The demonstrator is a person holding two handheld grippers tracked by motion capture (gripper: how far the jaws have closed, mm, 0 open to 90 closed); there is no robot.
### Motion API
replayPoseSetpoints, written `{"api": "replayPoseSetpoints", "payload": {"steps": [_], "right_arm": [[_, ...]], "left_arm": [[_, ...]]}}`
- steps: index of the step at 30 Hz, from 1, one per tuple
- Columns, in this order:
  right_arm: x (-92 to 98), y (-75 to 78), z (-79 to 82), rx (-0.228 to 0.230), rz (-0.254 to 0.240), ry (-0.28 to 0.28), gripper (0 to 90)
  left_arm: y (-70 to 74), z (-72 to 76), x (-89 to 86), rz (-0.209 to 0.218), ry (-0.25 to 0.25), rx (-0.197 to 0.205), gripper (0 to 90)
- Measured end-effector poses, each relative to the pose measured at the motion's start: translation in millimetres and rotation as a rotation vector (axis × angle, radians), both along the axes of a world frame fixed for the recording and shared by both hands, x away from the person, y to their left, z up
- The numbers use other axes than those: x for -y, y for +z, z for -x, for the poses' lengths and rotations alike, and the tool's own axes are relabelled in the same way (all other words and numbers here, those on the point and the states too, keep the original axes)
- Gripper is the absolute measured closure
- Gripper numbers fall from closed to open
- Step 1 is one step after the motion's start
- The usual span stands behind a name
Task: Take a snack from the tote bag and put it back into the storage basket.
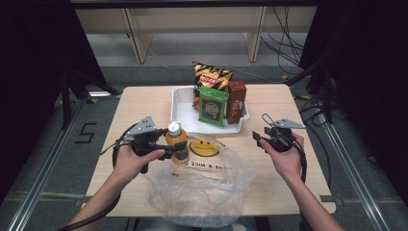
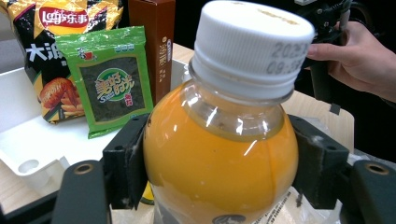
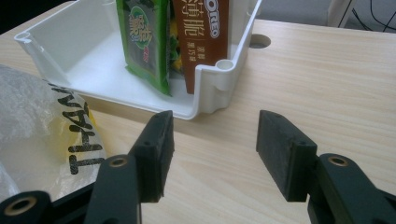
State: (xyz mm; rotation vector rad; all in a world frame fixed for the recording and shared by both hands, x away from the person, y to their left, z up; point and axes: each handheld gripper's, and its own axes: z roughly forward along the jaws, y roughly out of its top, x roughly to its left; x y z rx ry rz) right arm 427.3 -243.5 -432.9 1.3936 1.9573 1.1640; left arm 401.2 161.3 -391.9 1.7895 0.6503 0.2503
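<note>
Juice bottle (image 1: 176, 142) clamped in left hand-held gripper (image 1: 166, 147), right hand-held gripper (image 1: 262, 137) open, wood table (image 1: 144, 103), grey floor (image 1: 48, 144).

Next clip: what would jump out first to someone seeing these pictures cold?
The orange juice bottle with a white screw cap stands out first, clamped upright in the left claw above the crumpled clear plastic bag printed with a yellow smiley face at the table's near edge. Behind it, the white plastic tray holds a green seaweed snack packet, an orange-and-black crisp bag and a brown biscuit box, all standing. The right claw hangs open and empty near the tray's corner.
</note>
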Motion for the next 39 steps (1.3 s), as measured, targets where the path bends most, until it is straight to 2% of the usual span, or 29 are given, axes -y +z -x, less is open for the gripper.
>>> {"api": "replayPoseSetpoints", "payload": {"steps": [3, 5, 9, 11, 13, 16, 23, 27, 30, 31, 33, 34, 36, 39], "right_arm": [[-0.2, 0.4, 0.8, -0.008, -0.005, 0.000, 46.9], [3.5, 0.3, -0.7, 0.007, 0.020, 0.034, 46.9], [3.9, 0.4, -1.1, 0.012, 0.022, 0.015, 46.9], [3.5, 0.5, -0.5, -0.001, 0.005, 0.018, 47.0], [4.1, 0.6, -0.2, -0.009, 0.019, 0.013, 46.9], [4.0, 0.2, -0.9, 0.003, 0.011, 0.021, 46.9], [4.4, 0.9, -0.2, -0.004, 0.002, 0.020, 46.9], [6.3, 0.1, -2.0, 0.011, 0.034, 0.011, 46.9], [6.4, 0.3, -1.6, 0.007, 0.022, 0.004, 46.9], [4.0, 0.7, 0.4, -0.013, -0.003, -0.016, 46.9], [5.5, -0.2, 1.0, -0.011, 0.003, -0.017, 46.9], [9.2, -1.3, -0.5, 0.009, 0.027, 0.007, 47.0], [9.8, -1.5, 1.5, -0.007, 0.014, -0.001, 46.9], [12.9, -1.9, 3.7, -0.002, 0.006, -0.009, 46.9]], "left_arm": [[2.6, -1.6, -0.5, -0.002, -0.001, 0.007, 30.0], [3.7, -2.6, -0.6, 0.001, -0.003, 0.010, 30.0], [5.7, -4.4, -0.9, 0.001, -0.001, 0.012, 30.0], [6.3, -5.4, -0.8, -0.001, -0.002, 0.011, 30.0], [7.0, -6.7, 0.0, -0.001, -0.001, 0.012, 30.0], [8.3, -9.3, 0.4, 0.000, -0.015, 0.016, 30.0], [12.2, -15.1, 1.3, -0.002, -0.015, 0.024, 30.0], [13.2, -18.4, 1.6, -0.002, -0.016, 0.021, 30.0], [14.9, -21.0, 1.9, -0.005, -0.020, 0.025, 30.0], [15.3, -21.9, 2.1, -0.002, -0.022, 0.024, 30.0], [16.4, -23.8, 2.4, -0.006, -0.026, 0.027, 30.0], [16.5, -24.6, 2.9, -0.005, -0.030, 0.027, 30.0], [16.8, -27.5, 4.0, -0.009, -0.036, 0.025, 30.0], [17.1, -31.0, 6.7, -0.011, -0.044, 0.026, 30.0]]}}
